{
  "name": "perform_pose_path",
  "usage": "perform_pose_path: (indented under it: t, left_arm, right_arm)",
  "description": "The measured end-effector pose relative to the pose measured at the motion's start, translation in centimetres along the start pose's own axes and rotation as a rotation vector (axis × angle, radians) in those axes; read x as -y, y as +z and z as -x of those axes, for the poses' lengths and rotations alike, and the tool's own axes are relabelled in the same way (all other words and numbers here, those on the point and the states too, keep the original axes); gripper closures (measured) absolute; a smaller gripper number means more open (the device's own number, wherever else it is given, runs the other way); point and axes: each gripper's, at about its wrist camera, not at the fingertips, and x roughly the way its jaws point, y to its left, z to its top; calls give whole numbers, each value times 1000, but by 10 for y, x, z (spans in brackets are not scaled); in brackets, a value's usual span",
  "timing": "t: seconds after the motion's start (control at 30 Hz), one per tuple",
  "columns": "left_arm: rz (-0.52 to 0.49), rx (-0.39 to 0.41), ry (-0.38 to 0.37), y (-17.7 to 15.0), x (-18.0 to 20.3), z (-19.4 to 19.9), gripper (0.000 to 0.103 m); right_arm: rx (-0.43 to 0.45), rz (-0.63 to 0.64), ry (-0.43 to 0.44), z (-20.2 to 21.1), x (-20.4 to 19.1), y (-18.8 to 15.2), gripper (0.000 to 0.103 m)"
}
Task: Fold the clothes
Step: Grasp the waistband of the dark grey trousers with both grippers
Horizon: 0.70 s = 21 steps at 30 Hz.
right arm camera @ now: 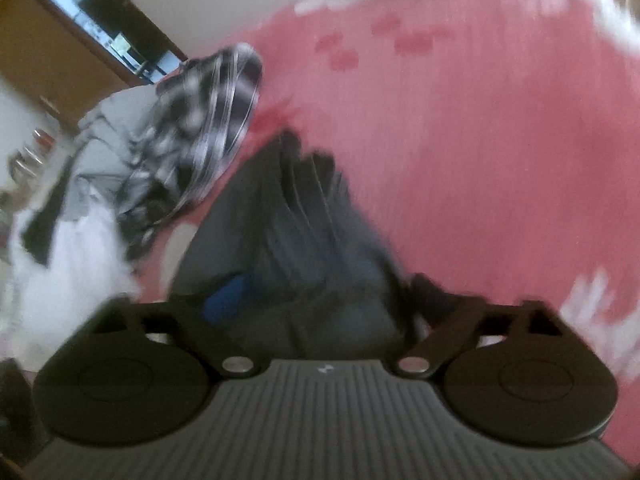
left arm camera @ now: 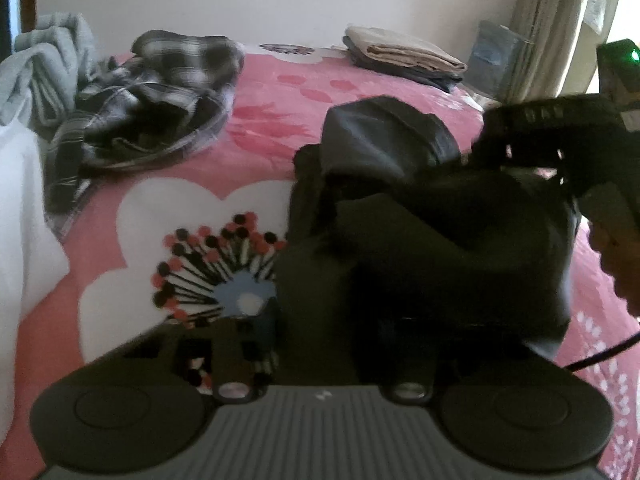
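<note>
Notably no legible writing anywhere, dark garment bunched mid pink bedspread, left gripper jaws narrowed onto its hem, right gripper jaws apart astride it, grip unclear, plaid shirt beyond.

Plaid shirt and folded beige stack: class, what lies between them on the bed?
Only bare pink bedspread between the plaid shirt and the folded beige stack, per the left wrist view.

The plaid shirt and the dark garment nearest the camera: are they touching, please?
Apart. The left wrist view shows pink bedspread between the plaid shirt and the dark garment.
</note>
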Motion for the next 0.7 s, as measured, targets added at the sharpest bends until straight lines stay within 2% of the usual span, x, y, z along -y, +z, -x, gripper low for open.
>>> perform_pose_path:
  t: [0.03, 0.07, 0.2, 0.3, 0.4, 0.5, 0.7]
  left_arm:
    - [-6, -1, -8, 0, 2, 1, 87]
    - [-16, 10, -9, -1, 5, 3, 90]
    - [-16, 77, -38, -8, 9, 25, 95]
    - [-52, 117, -61, -20, 12, 52, 96]
    - [-61, 97, -91, -33, 15, 76, 97]
    - [-85, 49, -113, -50, 19, 96, 98]
    - [-189, -89, -122, -86, 32, 107, 98]
  right_arm:
    - [-5, -22, 11, 1, 0, -6, 42]
    - [-4, -32, 11, 7, 0, -12, 52]
    - [15, -49, 27, 33, -3, -29, 79]
    - [31, -43, 74, 67, -5, -55, 89]
    - [14, -23, 133, 95, -4, -93, 92]
    - [-35, -6, 135, 114, 4, -137, 92]
    - [-185, -99, -6, 134, 57, -214, 91]
